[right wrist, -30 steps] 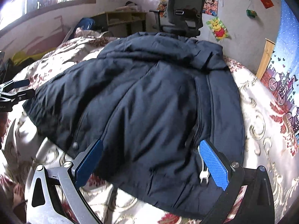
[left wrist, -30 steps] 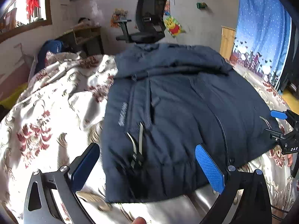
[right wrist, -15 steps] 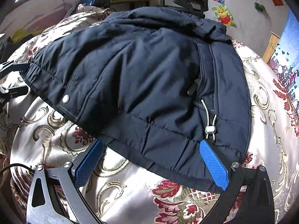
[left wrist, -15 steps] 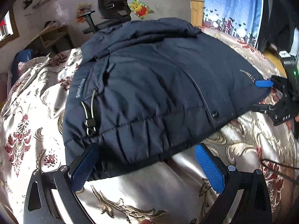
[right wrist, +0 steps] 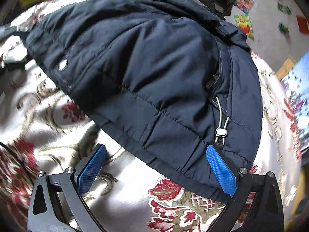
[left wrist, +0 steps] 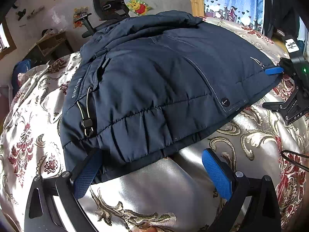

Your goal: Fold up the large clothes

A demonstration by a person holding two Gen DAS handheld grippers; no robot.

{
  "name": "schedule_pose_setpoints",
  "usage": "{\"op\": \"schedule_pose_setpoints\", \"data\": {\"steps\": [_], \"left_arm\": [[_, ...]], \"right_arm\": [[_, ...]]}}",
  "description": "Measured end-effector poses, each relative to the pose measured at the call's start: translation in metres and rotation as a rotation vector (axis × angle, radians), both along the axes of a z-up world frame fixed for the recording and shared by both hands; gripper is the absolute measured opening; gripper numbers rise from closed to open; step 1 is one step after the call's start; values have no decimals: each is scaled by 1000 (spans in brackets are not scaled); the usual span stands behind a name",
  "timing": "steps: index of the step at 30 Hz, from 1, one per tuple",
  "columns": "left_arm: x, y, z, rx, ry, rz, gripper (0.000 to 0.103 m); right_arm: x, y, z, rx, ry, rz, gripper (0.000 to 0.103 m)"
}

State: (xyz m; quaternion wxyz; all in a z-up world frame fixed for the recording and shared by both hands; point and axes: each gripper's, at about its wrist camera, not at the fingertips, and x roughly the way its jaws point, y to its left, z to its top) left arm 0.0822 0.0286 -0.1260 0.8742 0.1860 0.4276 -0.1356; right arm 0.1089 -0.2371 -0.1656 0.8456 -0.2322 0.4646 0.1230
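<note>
Left wrist: both tongs (left wrist: 152, 171) (right wrist: 156, 169) gape over glossy brocade bedspread (left wrist: 154, 189) by puffy quilted navy jacket (left wrist: 164, 89).

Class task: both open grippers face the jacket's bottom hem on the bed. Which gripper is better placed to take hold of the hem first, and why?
Probably the left gripper: the jacket hem already lies between its open fingers. The right gripper mostly frames bedspread, hem only near one finger.
</note>
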Motion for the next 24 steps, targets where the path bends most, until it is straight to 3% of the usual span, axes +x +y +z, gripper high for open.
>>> {"op": "schedule_pose_setpoints", "data": {"steps": [7, 16, 24], "left_arm": [[-1, -2, -1, 5, -7, 12, 103], [-2, -5, -3, 15, -21, 22, 103], [-6, -7, -5, 30, -37, 30, 103]], "right_arm": [[-1, 5, 1, -35, -36, -20, 101], [-4, 18, -3, -116, -169, -22, 101], [-5, 21, -2, -130, -190, -1, 101]]}}
